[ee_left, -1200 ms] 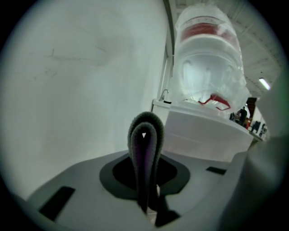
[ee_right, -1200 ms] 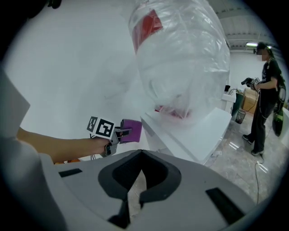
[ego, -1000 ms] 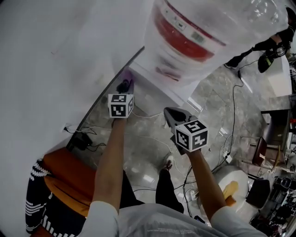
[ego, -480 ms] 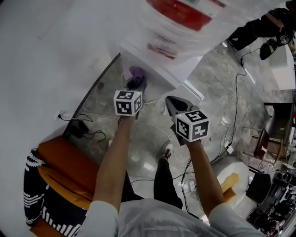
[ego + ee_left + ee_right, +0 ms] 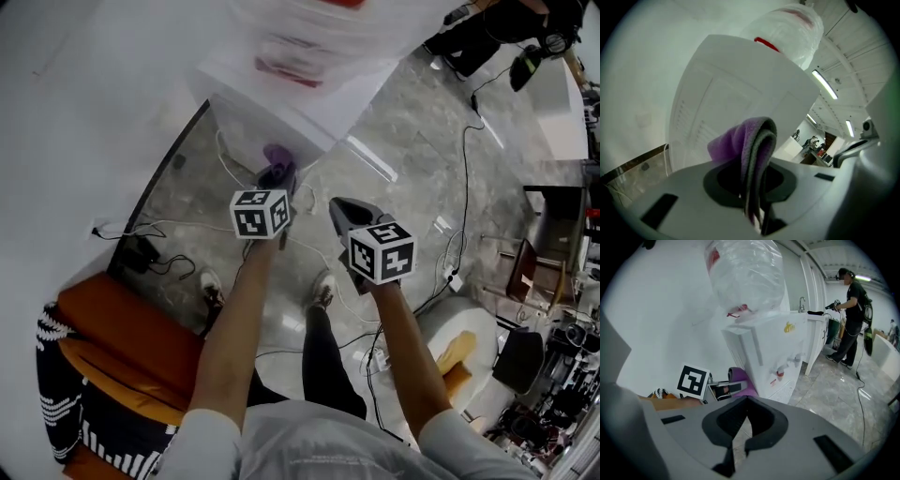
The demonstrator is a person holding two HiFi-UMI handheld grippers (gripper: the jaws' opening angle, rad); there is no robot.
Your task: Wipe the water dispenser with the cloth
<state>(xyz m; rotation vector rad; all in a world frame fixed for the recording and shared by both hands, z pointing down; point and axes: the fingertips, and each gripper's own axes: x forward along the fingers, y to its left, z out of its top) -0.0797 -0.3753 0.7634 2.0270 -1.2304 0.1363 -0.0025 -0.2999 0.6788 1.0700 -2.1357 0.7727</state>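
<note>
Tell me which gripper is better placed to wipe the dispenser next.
Left. The left gripper is shut on the purple cloth, which sits right against the water dispenser side panel. The right gripper is shut, holds nothing, and sits farther back.

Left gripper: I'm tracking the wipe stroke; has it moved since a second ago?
Yes. The left gripper, shut on the purple cloth, has gone down the water dispenser's side, away from its top.
</note>
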